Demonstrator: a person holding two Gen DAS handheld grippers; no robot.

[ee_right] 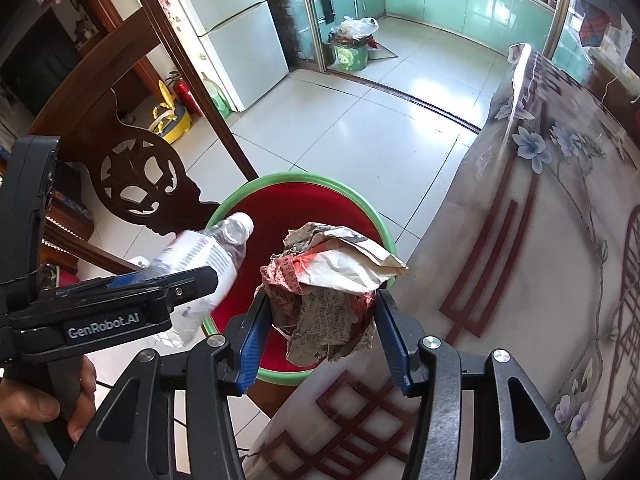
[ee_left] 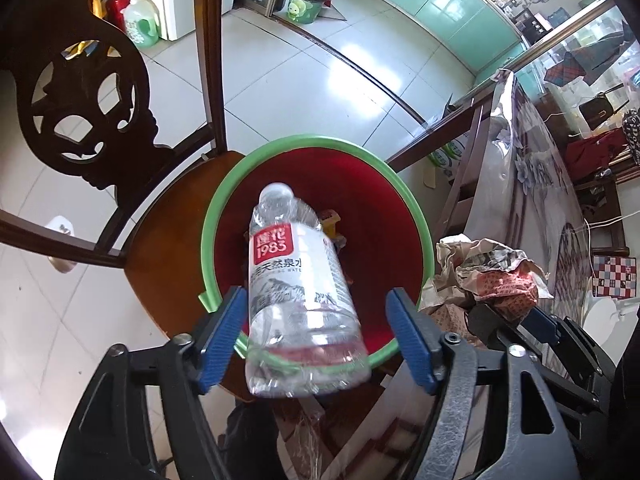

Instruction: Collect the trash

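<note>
The left gripper (ee_left: 316, 332) stands apart over a red plastic bin with a green rim (ee_left: 408, 200), which sits on the seat of a dark carved wooden chair (ee_left: 168, 232). Between its blue pads (ee_left: 222, 332) is a clear plastic water bottle with a red-and-white label (ee_left: 296, 280), cap end tipped down toward the inside of the bin; the left pad lies against or just beside the bottle's side, while the right pad is clear of it, so nothing clamps the bottle. In the right wrist view, the right gripper (ee_right: 320, 332) is clamped on a crumpled wad of printed newspaper (ee_right: 328, 280), held above the near edge of the same bin, just beside a table covered with a flowered cloth under clear plastic (ee_right: 520, 240). A hand (ee_right: 36, 404) grips the left tool's handle at lower left.
</note>
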